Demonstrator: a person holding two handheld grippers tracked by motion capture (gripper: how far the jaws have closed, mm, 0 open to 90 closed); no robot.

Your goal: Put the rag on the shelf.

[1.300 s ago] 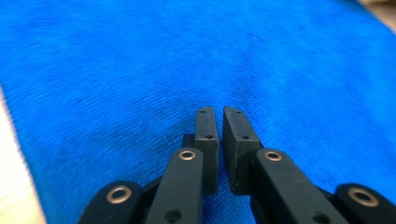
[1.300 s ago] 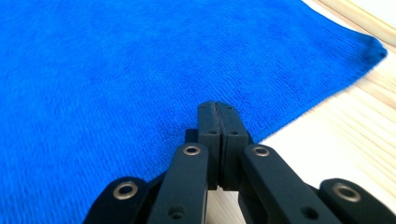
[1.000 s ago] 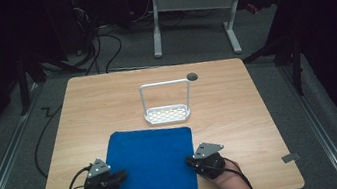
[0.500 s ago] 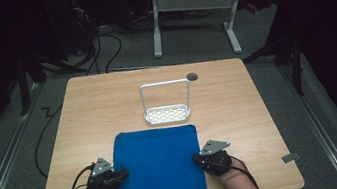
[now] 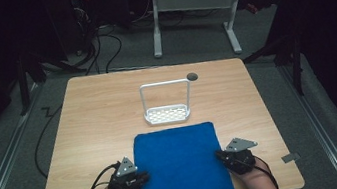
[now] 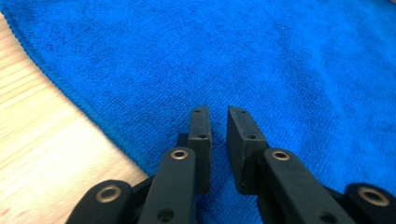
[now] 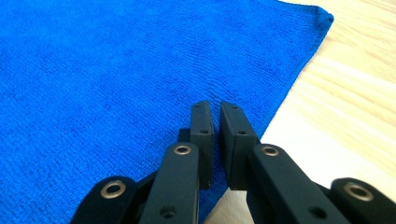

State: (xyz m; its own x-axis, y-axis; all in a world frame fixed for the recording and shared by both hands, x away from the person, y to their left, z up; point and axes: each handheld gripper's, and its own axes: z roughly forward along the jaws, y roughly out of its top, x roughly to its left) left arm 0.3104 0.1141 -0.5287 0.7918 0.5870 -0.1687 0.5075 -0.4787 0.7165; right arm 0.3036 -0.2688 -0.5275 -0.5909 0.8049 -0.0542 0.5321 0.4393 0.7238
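A blue towel (image 5: 180, 168) lies flat on the near half of the wooden table (image 5: 99, 115), and its near end reaches past the front edge. My left gripper (image 5: 141, 178) sits at the towel's left edge, jaws nearly together (image 6: 218, 112) and pinching the cloth (image 6: 280, 70). At the right edge my right gripper (image 5: 220, 156) does the same, its jaws (image 7: 215, 105) closed over the hem with the towel (image 7: 93, 70) spreading to the left. A hand holds each gripper from below.
A white wire rack (image 5: 166, 104) with a perforated base stands upright just beyond the towel's far edge. A dark round hole (image 5: 192, 76) sits behind it. Desk legs and cables stand on the dark floor beyond the table.
Both grippers and the towel between them have slid to the right across the table, and a little toward the front edge. The rack has not moved.
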